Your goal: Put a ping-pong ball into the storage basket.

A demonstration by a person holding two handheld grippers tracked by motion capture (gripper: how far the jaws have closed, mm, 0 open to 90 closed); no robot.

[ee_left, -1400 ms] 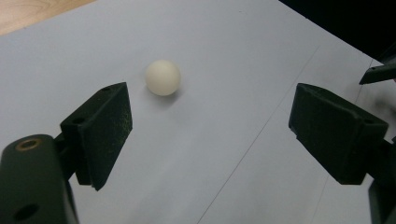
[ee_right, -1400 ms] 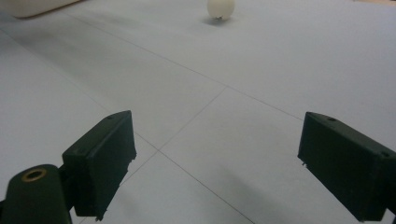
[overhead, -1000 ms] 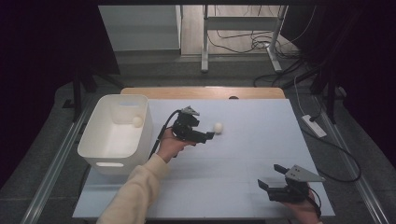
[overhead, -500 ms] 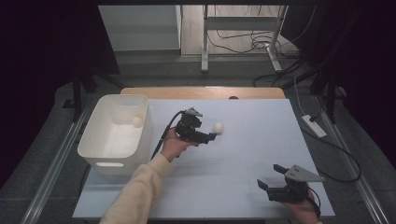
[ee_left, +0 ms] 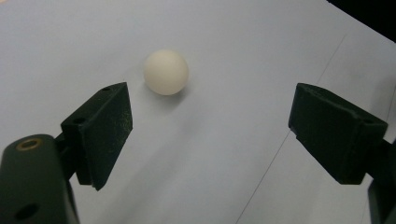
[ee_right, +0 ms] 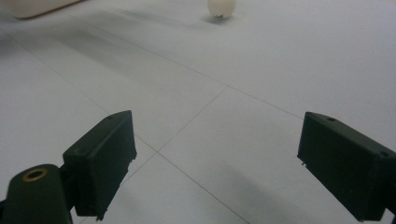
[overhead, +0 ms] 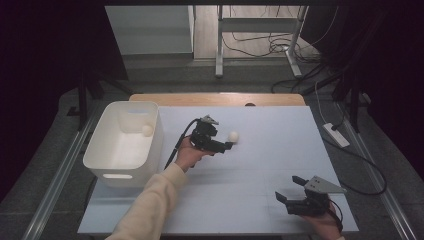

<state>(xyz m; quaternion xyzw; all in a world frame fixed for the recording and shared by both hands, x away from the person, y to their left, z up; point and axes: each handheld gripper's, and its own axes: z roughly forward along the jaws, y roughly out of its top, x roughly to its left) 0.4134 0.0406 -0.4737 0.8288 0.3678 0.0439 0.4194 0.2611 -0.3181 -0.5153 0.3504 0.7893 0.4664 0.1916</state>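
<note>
Left edge: the white bin (overhead: 122, 145) stands as a wall along it.
Middle: the left tool (overhead: 227, 145) hangs over it, the ball (overhead: 233, 136) just beyond.
Near right corner: right tool (overhead: 290, 191) there.
Far right corner: bare table (overhead: 280, 125).

From high at the near side we look forward and down on the bench (overhead: 280, 165); both tongs views, close and low, share its ball (ee_left: 166, 72).
</note>
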